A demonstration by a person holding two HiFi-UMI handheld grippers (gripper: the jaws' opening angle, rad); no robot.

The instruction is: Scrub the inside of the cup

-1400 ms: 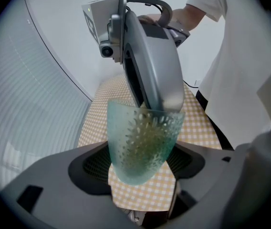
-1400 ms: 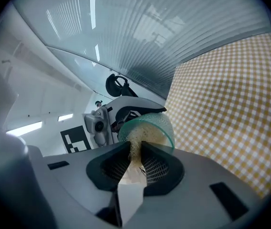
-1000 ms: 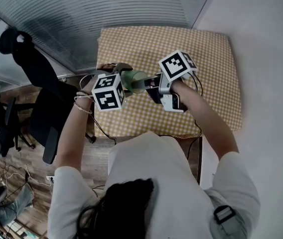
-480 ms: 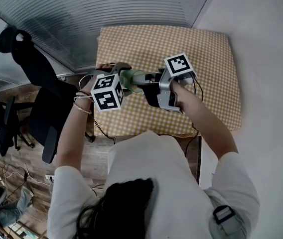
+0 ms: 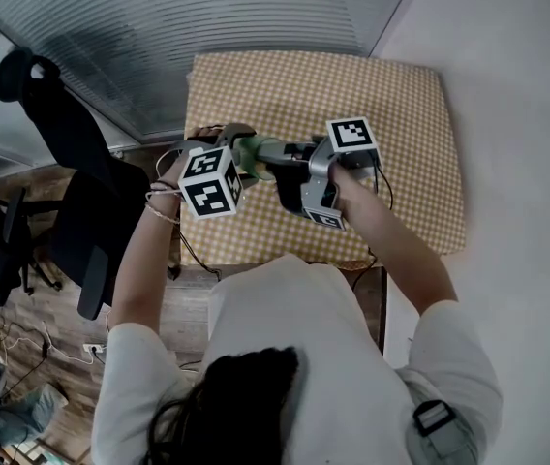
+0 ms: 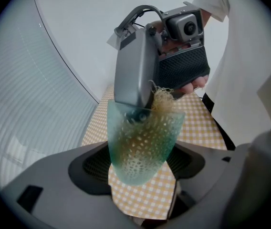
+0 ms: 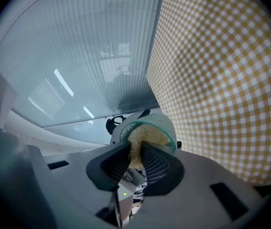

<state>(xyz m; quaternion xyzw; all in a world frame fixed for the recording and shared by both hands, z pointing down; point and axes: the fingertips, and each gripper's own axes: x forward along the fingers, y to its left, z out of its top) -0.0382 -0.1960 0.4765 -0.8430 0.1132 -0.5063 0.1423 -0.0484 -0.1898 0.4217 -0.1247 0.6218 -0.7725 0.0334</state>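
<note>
Cup (image 6: 142, 142) — green, see-through — sits mid-frame in the head view, clamped in the left gripper's (image 6: 140, 165) jaws above the checked tablecloth (image 5: 401, 95); the right gripper (image 7: 136, 159) pinches a tan scrubber (image 7: 142, 137) pushed inside it.

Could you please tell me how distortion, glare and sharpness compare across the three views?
Head view: evenly lit, fairly sharp, no glare. Left gripper view: strong fisheye with a dark rim; the cup is sharp, its translucent wall showing the scrubber inside. Right gripper view: bright streaks of glare on the ribbed glass; the checked cloth curves.
</note>
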